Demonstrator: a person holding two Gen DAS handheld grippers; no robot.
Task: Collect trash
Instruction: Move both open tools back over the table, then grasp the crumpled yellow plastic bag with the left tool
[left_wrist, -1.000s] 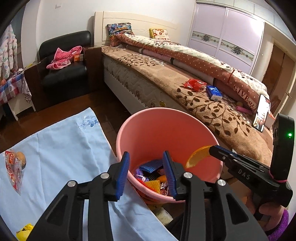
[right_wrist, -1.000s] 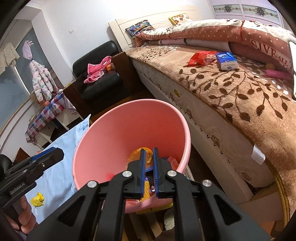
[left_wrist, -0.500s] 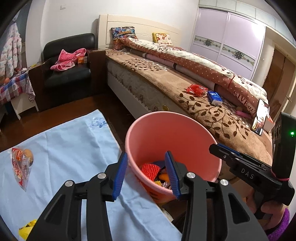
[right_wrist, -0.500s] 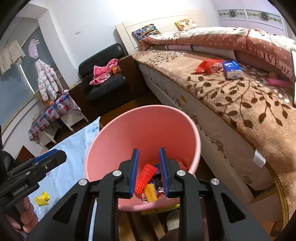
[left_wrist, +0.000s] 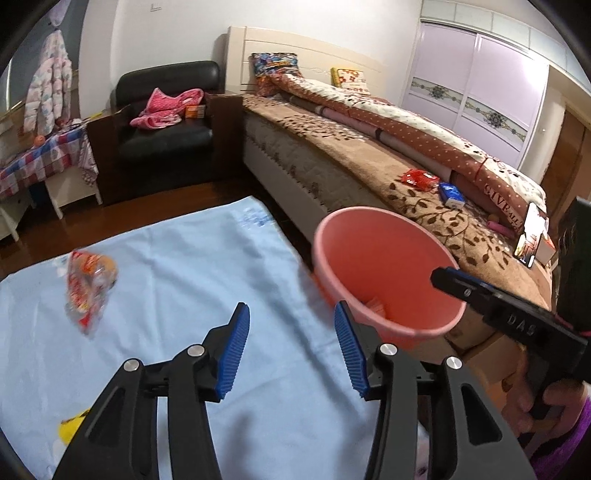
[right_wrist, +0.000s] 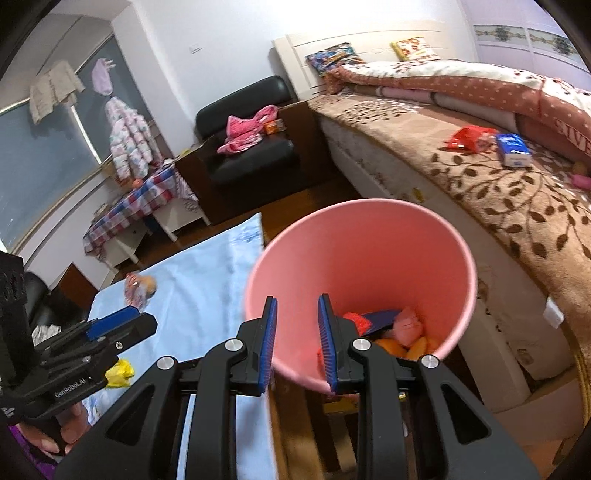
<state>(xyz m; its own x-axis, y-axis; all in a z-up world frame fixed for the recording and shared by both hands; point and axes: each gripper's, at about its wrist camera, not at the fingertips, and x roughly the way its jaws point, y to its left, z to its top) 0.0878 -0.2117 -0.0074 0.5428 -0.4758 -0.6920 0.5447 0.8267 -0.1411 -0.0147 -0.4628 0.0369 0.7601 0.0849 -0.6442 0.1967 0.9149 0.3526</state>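
A pink bucket stands on the floor between the blue cloth and the bed; it also shows in the right wrist view with several wrappers and orange pieces at its bottom. My left gripper is open and empty above the blue cloth, left of the bucket. My right gripper is open and empty over the bucket's near rim. A red snack bag and a yellow wrapper lie on the cloth; both also show in the right wrist view, the bag and the wrapper.
A bed with a brown leaf blanket runs along the right, holding a red packet, a blue tissue pack and a phone. A black armchair and a checked-cloth table stand at the back.
The right gripper opened and let the orange piece fall into the bucket, then drew back. The left gripper swung left, away from the bucket and over the blue cloth, and opened wider.
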